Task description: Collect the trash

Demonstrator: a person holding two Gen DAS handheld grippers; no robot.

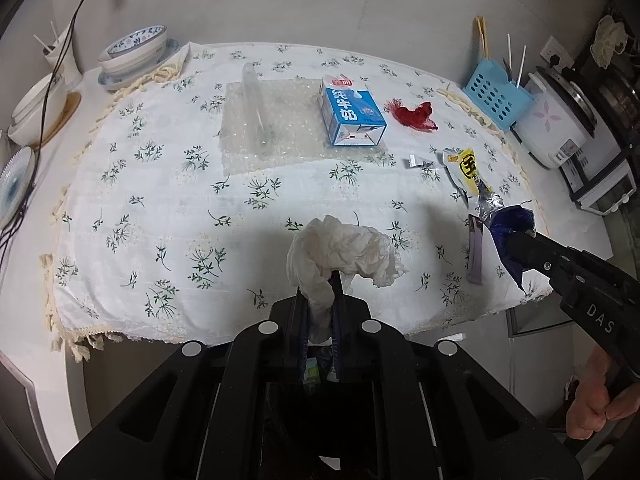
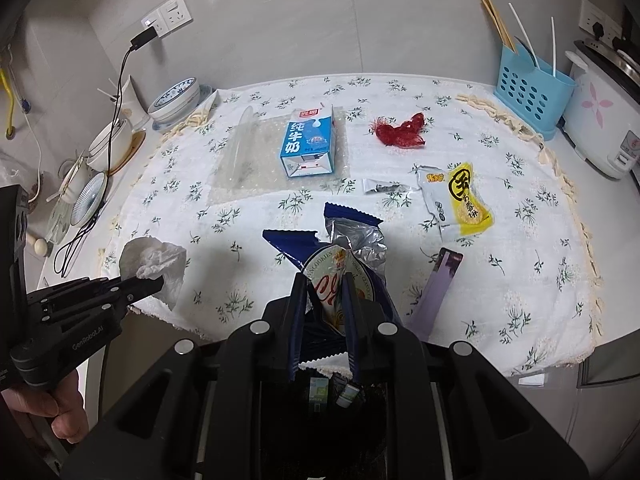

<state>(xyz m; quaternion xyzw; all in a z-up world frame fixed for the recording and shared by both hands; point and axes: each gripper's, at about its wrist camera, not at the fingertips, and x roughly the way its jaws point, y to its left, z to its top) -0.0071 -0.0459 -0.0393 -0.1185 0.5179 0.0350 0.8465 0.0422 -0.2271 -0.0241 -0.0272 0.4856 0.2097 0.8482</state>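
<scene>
Floral tablecloth [image 2: 400, 92], fringed edges, covers the table; bare cloth lies open between the near edge and the bubble wrap sheet [image 1: 280, 128]. Blue milk carton [image 2: 308, 146] stands on the wrap beside a clear tube [image 1: 256, 112]. Left gripper [image 1: 318, 280] clenched on a crumpled white tissue [image 1: 344, 248] over the near edge. Right gripper [image 2: 326, 280] clamps a torn blue foil cookie wrapper [image 2: 348, 240]. Yellow snack packet [image 2: 464, 200], purple strip [image 2: 440, 292] and red mesh scrap [image 2: 400, 132] lie flat to the right. Only the right view shows the cookie print.
</scene>
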